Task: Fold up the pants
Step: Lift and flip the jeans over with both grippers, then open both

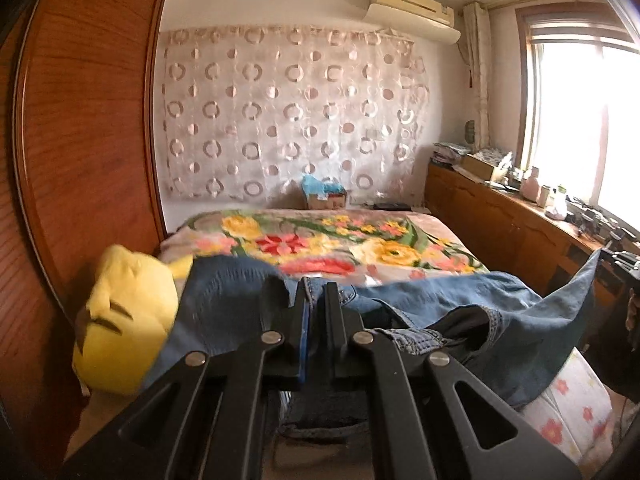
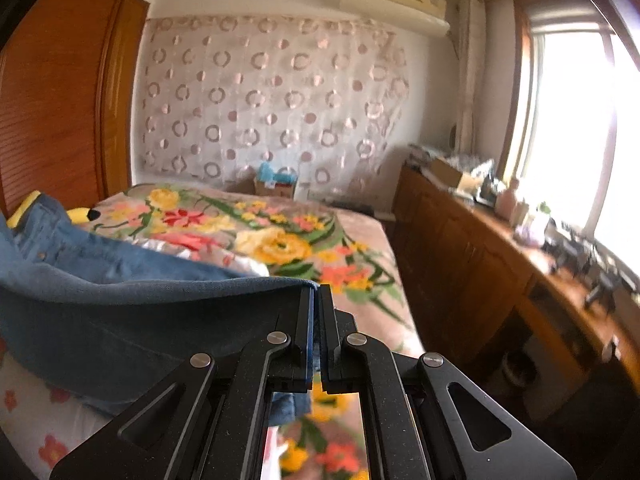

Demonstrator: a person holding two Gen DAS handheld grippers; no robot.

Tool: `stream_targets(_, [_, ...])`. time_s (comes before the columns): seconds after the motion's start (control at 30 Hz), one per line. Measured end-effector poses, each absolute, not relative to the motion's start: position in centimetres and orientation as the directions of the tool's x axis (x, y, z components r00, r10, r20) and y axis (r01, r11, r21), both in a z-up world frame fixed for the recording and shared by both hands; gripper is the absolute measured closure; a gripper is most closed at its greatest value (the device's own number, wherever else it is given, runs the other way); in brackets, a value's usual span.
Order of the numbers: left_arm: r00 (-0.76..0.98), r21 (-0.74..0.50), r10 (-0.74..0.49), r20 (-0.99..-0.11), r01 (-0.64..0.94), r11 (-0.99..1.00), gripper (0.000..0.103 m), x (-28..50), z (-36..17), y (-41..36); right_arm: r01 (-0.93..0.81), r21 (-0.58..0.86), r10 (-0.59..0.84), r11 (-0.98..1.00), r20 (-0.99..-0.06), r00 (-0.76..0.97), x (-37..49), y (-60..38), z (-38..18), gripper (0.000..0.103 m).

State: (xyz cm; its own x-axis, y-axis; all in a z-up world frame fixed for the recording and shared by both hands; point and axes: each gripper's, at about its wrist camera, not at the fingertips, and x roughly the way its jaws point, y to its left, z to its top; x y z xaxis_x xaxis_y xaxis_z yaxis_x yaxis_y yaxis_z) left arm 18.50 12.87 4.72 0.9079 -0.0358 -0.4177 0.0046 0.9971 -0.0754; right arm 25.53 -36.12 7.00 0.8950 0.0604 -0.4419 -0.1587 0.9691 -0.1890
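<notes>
I am clamping the pants (image 1: pixel 224 300) in my left claw (image 1: pixel 316 292) and my right claw (image 2: pixel 316 296), both clenched on denim, apparently a hem. The pants are hanging between the claws above the bed (image 2: pixel 280 240).

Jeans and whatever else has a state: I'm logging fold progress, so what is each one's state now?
Jeans: lifted at two points, not yet folded flat.
Left tongs: shut on jeans.
Right tongs: shut on jeans.
Yellow plush toy: lying beside the jeans.
Floral blanket: spread over bed.
</notes>
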Motion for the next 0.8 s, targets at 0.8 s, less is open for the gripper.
stream_targets(0.8, [0.832, -0.016, 0.055, -0.553, -0.077, 0.997, 0.088, 33.6, 0.8, 15.2, -0.212, -0.228, 0.023, 0.950, -0.629, 0.777, 41.3, -31.5, 0.1, 0.103])
